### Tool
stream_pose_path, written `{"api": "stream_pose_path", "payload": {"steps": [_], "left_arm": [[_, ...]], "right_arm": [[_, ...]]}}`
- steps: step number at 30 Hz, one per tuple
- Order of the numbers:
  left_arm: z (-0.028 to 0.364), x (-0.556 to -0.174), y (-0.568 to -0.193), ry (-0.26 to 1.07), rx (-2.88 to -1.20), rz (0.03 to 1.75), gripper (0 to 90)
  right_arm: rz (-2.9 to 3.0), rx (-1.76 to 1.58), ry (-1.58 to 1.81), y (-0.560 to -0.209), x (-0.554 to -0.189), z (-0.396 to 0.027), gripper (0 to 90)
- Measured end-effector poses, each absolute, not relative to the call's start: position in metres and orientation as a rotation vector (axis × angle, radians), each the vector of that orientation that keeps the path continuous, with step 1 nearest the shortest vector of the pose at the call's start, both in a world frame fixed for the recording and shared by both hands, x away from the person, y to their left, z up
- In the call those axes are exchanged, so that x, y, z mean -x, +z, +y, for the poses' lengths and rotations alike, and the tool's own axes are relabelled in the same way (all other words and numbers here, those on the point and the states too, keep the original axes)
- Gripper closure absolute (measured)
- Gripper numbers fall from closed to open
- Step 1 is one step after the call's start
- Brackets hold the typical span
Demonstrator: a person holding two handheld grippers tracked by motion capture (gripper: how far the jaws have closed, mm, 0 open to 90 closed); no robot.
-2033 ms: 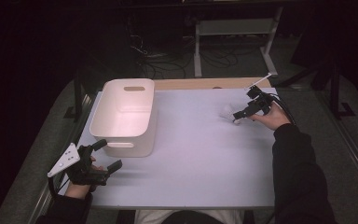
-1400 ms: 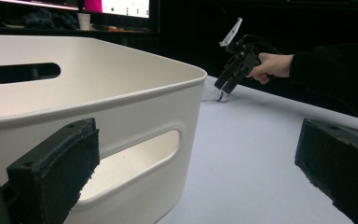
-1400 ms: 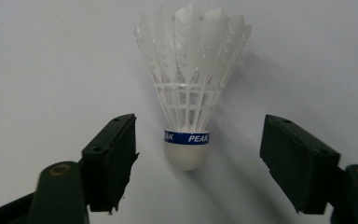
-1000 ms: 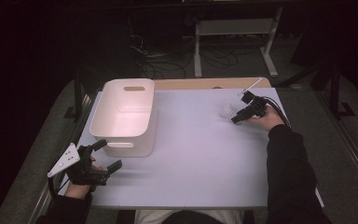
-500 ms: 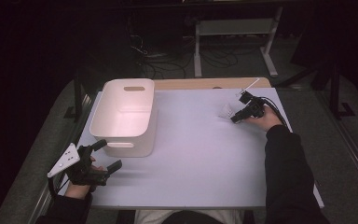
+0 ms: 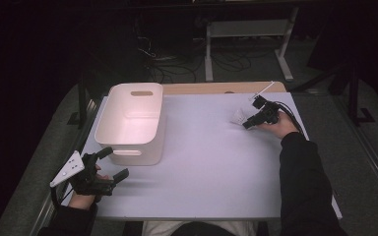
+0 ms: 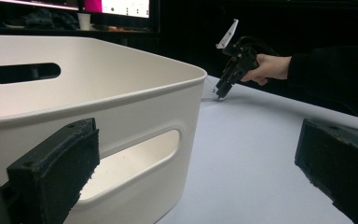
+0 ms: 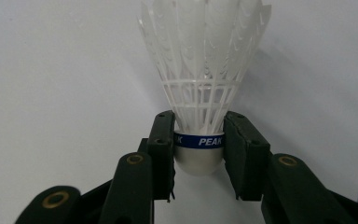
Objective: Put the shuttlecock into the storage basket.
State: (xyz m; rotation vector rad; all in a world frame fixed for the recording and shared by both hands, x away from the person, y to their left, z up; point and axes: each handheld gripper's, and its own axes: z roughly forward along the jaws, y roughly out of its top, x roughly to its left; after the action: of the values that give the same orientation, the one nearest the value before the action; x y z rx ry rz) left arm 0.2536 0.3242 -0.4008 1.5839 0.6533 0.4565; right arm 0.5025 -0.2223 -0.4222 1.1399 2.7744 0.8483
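Observation:
A white feather shuttlecock (image 8: 200,70) with a blue band marked PEAK lies on the white table at the far right (image 6: 237,117). My right gripper (image 8: 199,135) has its pads on both sides of the cork base. Its jaws have just been closing and are now shut on it. In the high view the right gripper (image 6: 248,123) points left and down at the shuttlecock. My left gripper (image 6: 115,162) rests open at the near left corner, just in front of the white bin (image 6: 128,147), with nothing between its jaws (image 7: 196,140).
The white plastic bin (image 7: 121,107) with cut-out handles stands at the left of the table. The pale tabletop (image 6: 211,167) stretches between bin and right hand. A wooden strip (image 6: 211,88) runs along the far edge. Dark floor with cables and a stand lies beyond.
The right gripper has edged slightly left onto the shuttlecock. The left hand and the bin have stayed put.

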Motion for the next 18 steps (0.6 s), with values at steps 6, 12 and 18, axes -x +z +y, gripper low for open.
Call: {"api": "stream_pose_path", "payload": {"steps": [6, 12, 18], "left_arm": [[0.324, -0.254, -0.401, 0.457, -1.585, 0.654, 0.0], [0.324, -0.254, -0.401, 0.458, -1.584, 0.654, 0.0], [0.324, -0.254, -0.401, 0.458, -1.584, 0.653, 0.0]], "right_arm": [[2.764, -1.134, 0.867, -0.416, -0.501, -0.222, 64.3], [2.751, -1.102, 0.888, -0.405, -0.495, -0.223, 64.3], [2.734, -1.085, 0.908, -0.396, -0.490, -0.224, 64.3]]}}
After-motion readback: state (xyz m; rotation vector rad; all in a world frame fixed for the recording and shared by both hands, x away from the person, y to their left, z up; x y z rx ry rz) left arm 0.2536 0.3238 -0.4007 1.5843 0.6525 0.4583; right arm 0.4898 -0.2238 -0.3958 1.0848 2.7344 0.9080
